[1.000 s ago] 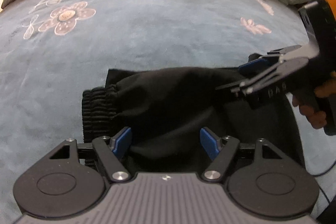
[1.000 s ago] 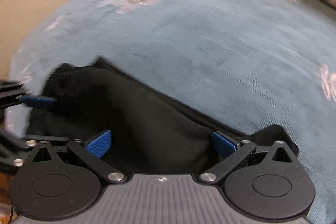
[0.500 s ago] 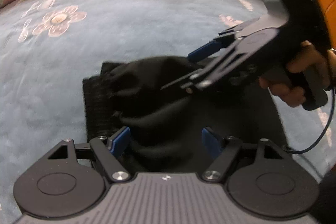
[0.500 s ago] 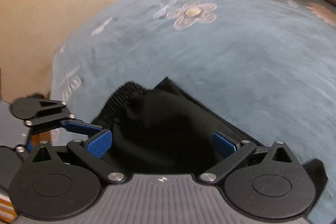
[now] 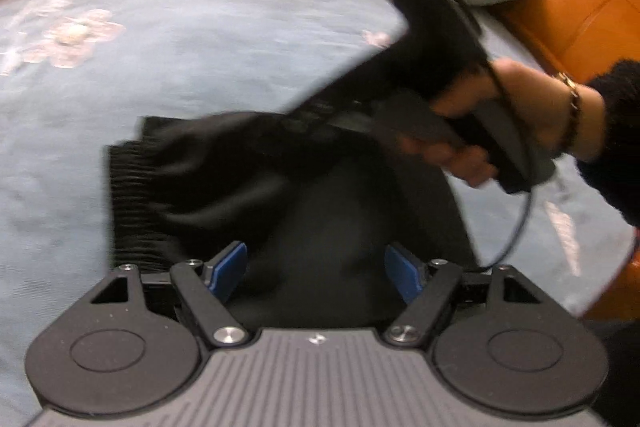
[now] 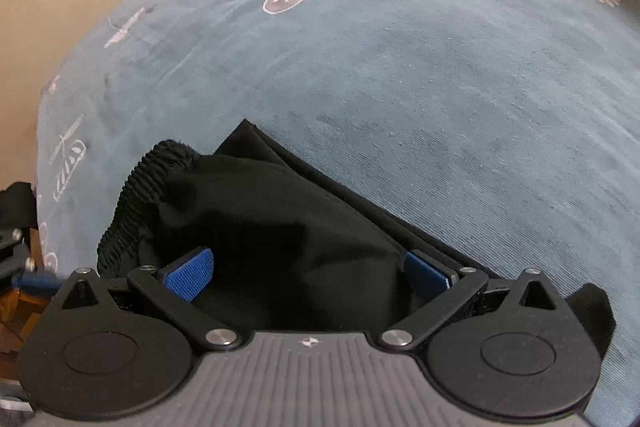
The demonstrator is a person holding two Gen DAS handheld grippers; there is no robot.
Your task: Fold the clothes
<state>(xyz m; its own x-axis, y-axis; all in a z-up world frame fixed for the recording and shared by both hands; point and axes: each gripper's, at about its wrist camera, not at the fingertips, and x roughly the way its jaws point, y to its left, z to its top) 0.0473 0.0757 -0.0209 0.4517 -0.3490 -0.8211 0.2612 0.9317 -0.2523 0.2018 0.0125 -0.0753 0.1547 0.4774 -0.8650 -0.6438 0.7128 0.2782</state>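
Since a second ago: right gripper (image 5: 304,123) swung from right edge of left wrist view across to frame centre, over the garment; upper fabric layer now bunched toward the waistband, formerly flatter.

Blue floral bedspread (image 6: 400,87) fills both views. Black folded garment (image 5: 320,227), likely elastic-waist trousers or shorts, lies on it, lower centre in both views. Ribbed waistband (image 5: 128,203) at left of garment in left wrist view; long axis appears to run left to right there, waistband end pointing frame-left, though near edge hidden. In right wrist view, lower layers poke out toward upper left.

Left gripper (image 5: 316,267): jaws spread wide, nothing pinched, cloth beneath only. Right gripper (image 6: 310,273): jaws likewise parted, fabric mounded between pads but not clamped, as far as visible.

Risks: loose top layer could slide or unfold if snagged by a fingertip. Cable (image 5: 516,219) hanging from right hand (image 5: 480,131) could drag across cloth. Grippers close together; collision possible.
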